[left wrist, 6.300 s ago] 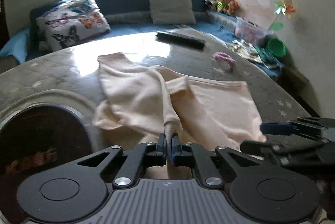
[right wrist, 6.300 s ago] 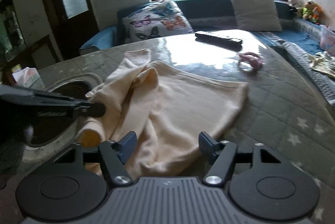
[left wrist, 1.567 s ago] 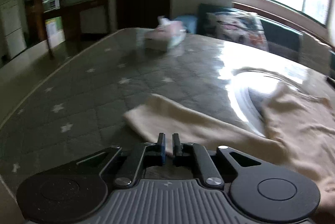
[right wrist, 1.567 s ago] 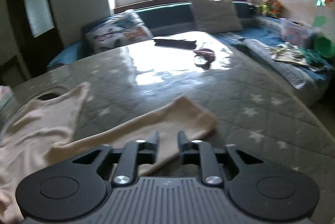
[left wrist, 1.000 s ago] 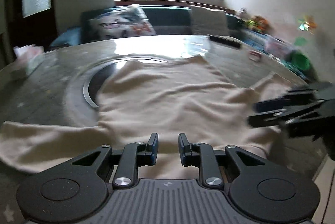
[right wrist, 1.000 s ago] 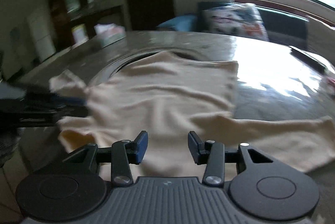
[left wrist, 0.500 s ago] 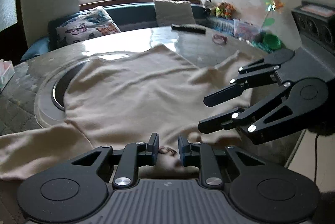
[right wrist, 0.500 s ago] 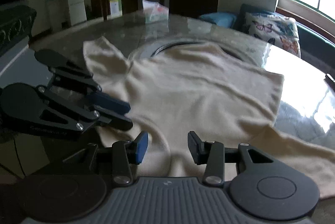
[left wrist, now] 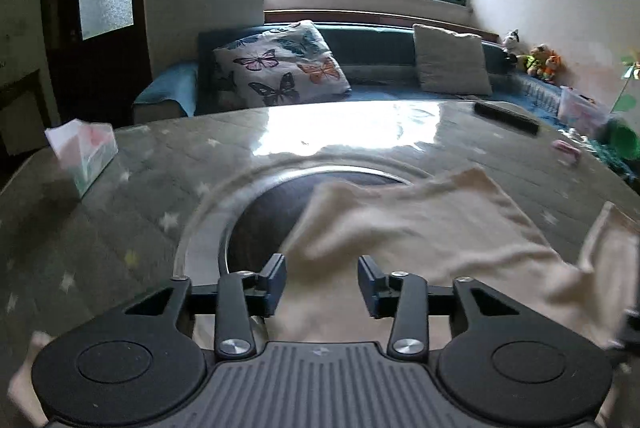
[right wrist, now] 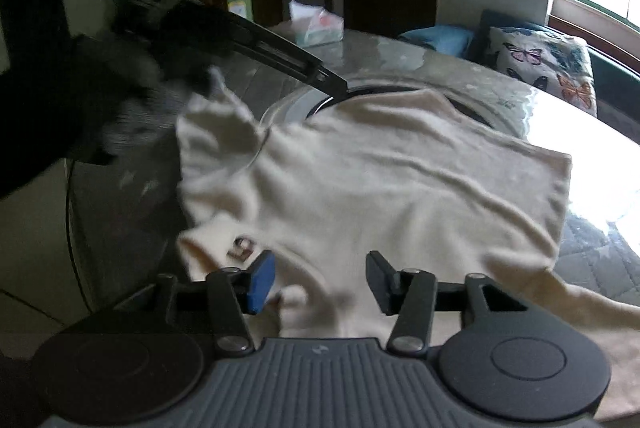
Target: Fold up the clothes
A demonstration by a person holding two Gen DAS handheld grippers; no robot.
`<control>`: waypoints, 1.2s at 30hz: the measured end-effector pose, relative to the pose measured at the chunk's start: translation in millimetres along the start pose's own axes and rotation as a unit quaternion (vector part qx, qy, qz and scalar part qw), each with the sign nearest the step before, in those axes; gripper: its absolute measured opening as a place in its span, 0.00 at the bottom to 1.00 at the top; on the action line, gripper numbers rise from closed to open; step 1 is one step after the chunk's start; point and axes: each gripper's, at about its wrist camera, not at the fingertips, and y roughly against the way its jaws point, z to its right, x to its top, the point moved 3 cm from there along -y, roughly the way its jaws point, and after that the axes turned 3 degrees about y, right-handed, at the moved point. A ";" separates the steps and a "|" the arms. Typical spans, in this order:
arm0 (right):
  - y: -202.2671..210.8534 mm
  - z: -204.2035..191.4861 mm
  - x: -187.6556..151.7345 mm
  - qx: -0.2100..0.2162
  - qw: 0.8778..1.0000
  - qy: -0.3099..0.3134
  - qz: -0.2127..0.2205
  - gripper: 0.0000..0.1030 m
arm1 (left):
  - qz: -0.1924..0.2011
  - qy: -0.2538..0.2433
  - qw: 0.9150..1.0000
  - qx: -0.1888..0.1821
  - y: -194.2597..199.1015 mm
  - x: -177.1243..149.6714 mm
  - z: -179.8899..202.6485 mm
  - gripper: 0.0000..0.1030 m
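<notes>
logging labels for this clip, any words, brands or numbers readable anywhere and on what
None can be read.
Small tag on the cream sweater: a dark mark, too blurred to read.
Tissue box on the table: print too small to read.
Emblem on the left hand-held gripper: a logo, no letters.
</notes>
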 end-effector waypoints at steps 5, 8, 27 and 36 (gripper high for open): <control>-3.2 13.2 2.2 0.003 1.000 -0.027 0.005 0.51 | -0.020 -0.003 1.000 0.003 -52.0 13.6 -7.9 0.44; -6.5 17.0 0.3 0.008 0.999 -0.036 0.003 0.51 | -0.037 0.005 0.999 -0.005 -70.9 13.3 -10.7 0.37; -13.0 22.7 -5.7 0.023 0.998 -0.055 -0.001 0.52 | -0.015 -0.080 0.987 -0.140 -24.7 -14.4 52.6 0.09; -14.4 23.5 -4.9 0.024 0.998 -0.056 0.000 0.52 | 0.009 0.056 0.998 -0.031 -43.1 14.6 -7.0 0.24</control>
